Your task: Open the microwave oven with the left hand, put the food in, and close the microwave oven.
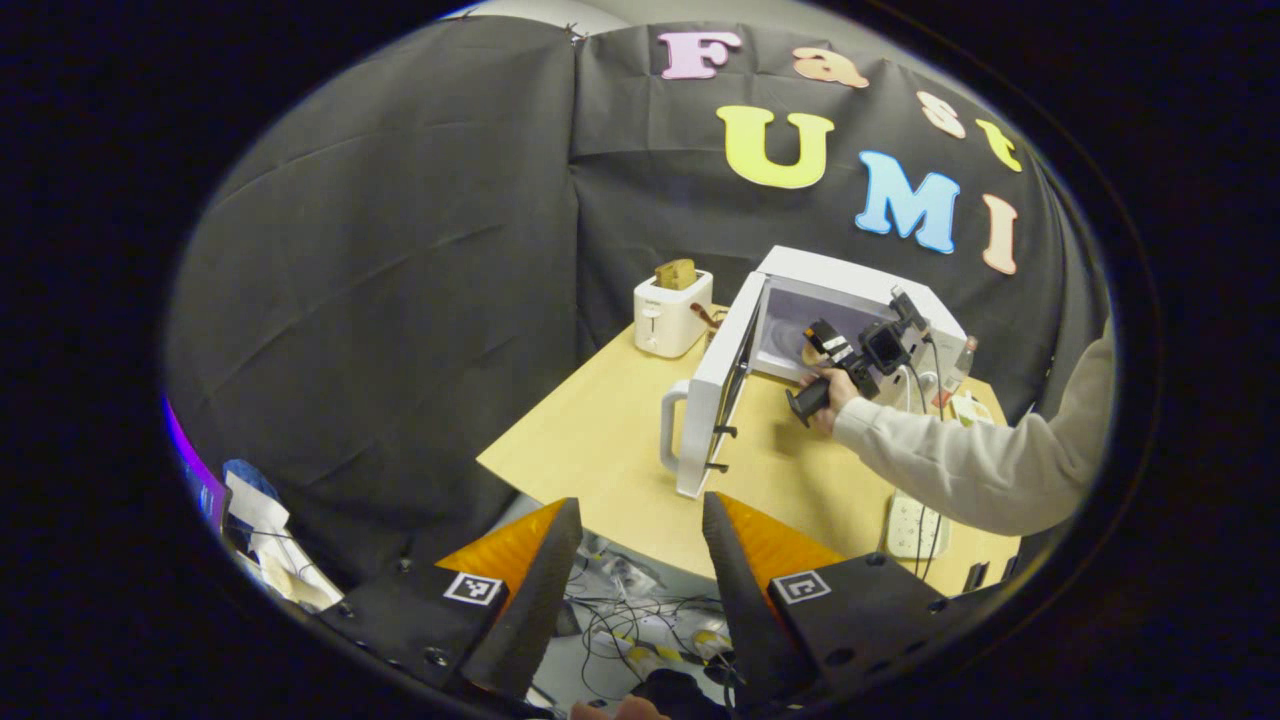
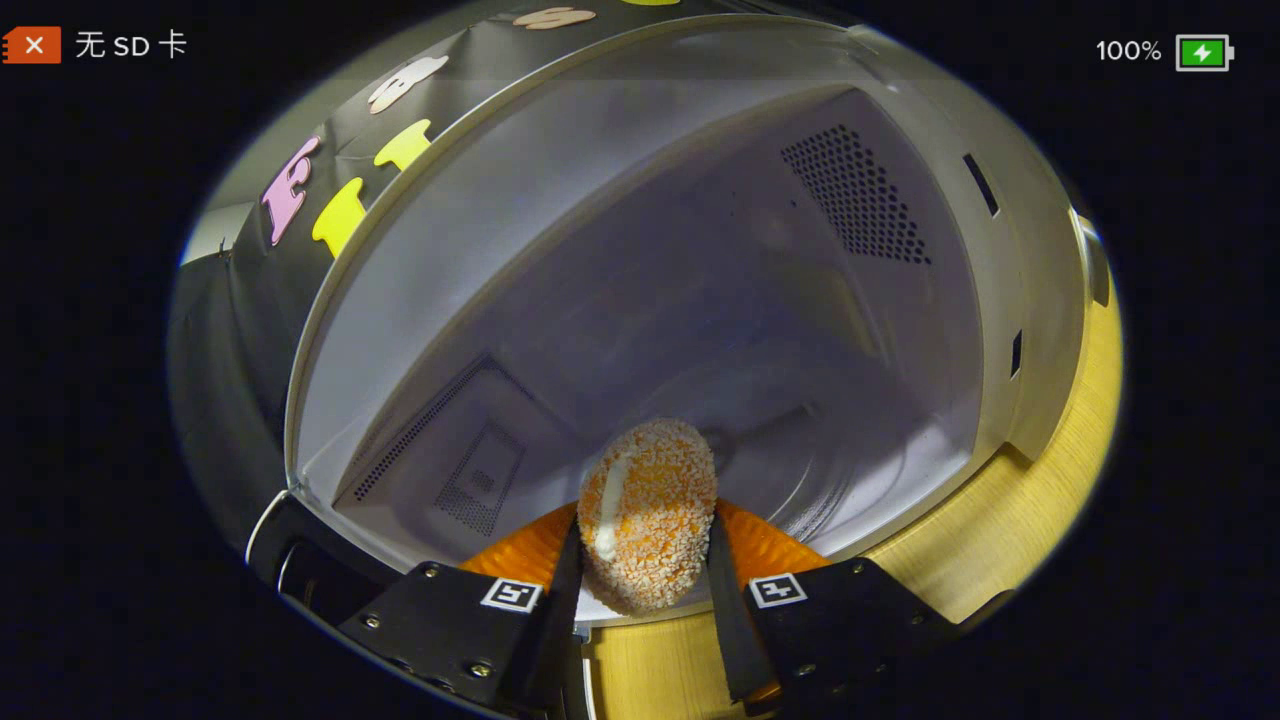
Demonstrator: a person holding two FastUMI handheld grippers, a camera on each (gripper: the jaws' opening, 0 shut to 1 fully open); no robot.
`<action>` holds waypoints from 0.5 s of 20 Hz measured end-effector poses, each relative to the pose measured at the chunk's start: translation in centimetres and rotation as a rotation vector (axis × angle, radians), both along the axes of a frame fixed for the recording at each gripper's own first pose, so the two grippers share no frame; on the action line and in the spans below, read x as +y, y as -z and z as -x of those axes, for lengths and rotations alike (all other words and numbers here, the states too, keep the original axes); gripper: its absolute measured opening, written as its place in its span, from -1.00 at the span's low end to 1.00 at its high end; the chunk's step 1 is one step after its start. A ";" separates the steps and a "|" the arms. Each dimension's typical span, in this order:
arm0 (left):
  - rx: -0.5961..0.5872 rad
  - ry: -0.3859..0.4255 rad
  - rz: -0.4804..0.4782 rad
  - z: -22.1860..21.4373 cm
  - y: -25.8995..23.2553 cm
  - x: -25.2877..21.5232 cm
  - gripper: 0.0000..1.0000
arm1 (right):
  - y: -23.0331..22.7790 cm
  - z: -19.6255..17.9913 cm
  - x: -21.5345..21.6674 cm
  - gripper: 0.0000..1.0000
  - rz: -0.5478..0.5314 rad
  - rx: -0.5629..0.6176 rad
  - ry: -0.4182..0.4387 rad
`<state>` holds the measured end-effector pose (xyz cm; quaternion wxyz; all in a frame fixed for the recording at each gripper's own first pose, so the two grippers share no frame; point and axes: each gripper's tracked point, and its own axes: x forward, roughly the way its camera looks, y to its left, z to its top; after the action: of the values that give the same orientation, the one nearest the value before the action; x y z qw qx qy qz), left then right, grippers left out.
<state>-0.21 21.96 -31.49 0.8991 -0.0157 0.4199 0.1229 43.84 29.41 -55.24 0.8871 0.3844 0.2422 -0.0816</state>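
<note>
Microwave (image 1: 860, 300) sits right of center in the left gripper view, on the wooden tabletop (image 1: 610, 430), its door (image 1: 715, 390) swung wide open. A sleeved arm (image 1: 970, 460) reaches in from the right, holding the right claw (image 1: 822, 342) at the oven's mouth. In the right gripper view the right claw (image 2: 643, 545) grips a breaded food piece (image 2: 648, 510) between both fingers, just inside the oven cavity (image 2: 700, 300). The left claw (image 1: 640, 560), bottom center, is open and holds nothing. A toaster (image 1: 672, 312) stands left of the microwave.
</note>
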 end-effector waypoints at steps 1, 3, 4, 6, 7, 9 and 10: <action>0.007 -0.004 0.003 0.2 0.3 -0.2 0.66 | 0.8 -0.2 0.3 0.27 -0.014 0.009 -0.012; 0.015 -0.010 0.004 0.6 0.6 -0.3 0.66 | 1.3 -0.5 0.1 0.31 -0.019 0.005 -0.013; 0.014 -0.011 0.003 0.7 0.5 -0.5 0.69 | 1.2 -0.7 -0.2 0.31 -0.002 -0.006 0.007; 0.017 -0.009 0.001 0.8 0.6 -0.7 0.66 | 1.1 -1.2 -0.7 0.39 0.011 -0.008 0.024; 0.019 -0.010 -0.001 0.8 0.7 -0.8 0.65 | 1.4 -1.6 -0.8 0.48 0.018 0.001 0.024; 0.019 -0.015 0.005 0.9 0.7 -0.9 0.65 | 1.5 -1.6 -0.7 0.53 0.028 0.005 0.017; 0.017 -0.015 0.006 1.1 0.7 -1.0 0.65 | 1.5 -1.5 -0.7 0.55 0.032 0.006 0.011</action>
<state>-1.27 20.99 -32.18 0.8944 -0.0207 0.4280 0.1285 45.34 28.66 -56.71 0.8919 0.3712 0.2416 -0.0914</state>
